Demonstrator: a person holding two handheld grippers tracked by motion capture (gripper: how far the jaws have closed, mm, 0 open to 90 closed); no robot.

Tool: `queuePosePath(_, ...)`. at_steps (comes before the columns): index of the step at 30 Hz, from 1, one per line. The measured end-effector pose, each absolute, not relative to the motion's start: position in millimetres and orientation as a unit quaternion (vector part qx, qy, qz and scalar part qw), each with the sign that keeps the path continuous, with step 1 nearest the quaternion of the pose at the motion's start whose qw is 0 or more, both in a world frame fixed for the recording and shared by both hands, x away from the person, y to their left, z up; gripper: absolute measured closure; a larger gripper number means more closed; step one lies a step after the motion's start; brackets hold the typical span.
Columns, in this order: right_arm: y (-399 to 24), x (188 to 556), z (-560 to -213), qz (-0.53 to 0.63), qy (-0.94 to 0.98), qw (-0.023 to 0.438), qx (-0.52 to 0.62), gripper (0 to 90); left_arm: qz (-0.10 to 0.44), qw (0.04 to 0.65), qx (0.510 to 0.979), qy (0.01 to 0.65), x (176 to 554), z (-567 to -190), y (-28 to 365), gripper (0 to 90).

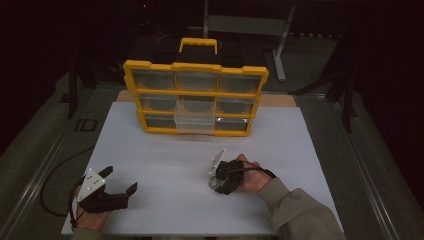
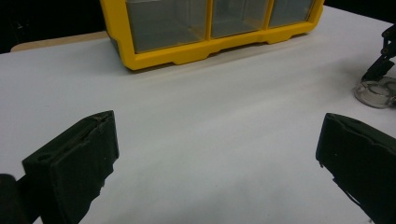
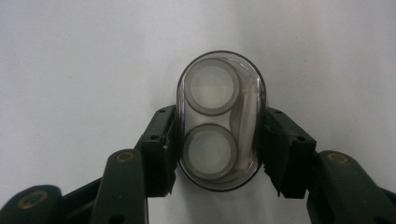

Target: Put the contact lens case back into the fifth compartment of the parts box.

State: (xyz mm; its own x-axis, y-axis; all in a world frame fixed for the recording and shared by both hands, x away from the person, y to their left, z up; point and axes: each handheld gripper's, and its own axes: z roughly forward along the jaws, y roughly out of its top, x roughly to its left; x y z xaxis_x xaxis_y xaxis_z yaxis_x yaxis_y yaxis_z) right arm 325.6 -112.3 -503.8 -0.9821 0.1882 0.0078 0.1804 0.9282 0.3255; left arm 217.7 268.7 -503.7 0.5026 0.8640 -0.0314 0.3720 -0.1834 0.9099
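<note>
A clear oval case [image 3: 219, 121] with two round lidded wells lies on the white tabletop [image 1: 165, 150]. My right gripper [image 3: 218, 147] points down at it, jaws pressed against its two long sides, shut on it. In the high view the case [image 1: 215, 184] sits below the right gripper [image 1: 218, 179] at centre right. The left gripper view shows the case [image 2: 376, 91] at the far right. My left gripper [image 1: 120, 180] rests at the front left, jaws wide apart [image 2: 215, 154], nothing between them.
A yellow organizer box [image 1: 131, 90] with clear drawers stands upright at the back of the tabletop, its base [image 2: 187, 52] close ahead of the left gripper. One middle drawer [image 1: 195, 120] is pulled out. A handle [image 1: 198, 44] tops the box.
</note>
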Motion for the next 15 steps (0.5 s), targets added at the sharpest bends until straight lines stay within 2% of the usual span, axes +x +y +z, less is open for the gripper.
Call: queuePosePath(15,-118.8,325.2,-494.3,0.165,0.98,0.023,0.111,49.1,0.259,0.475,0.725,0.426,217.4,-503.4,268.7,0.1)
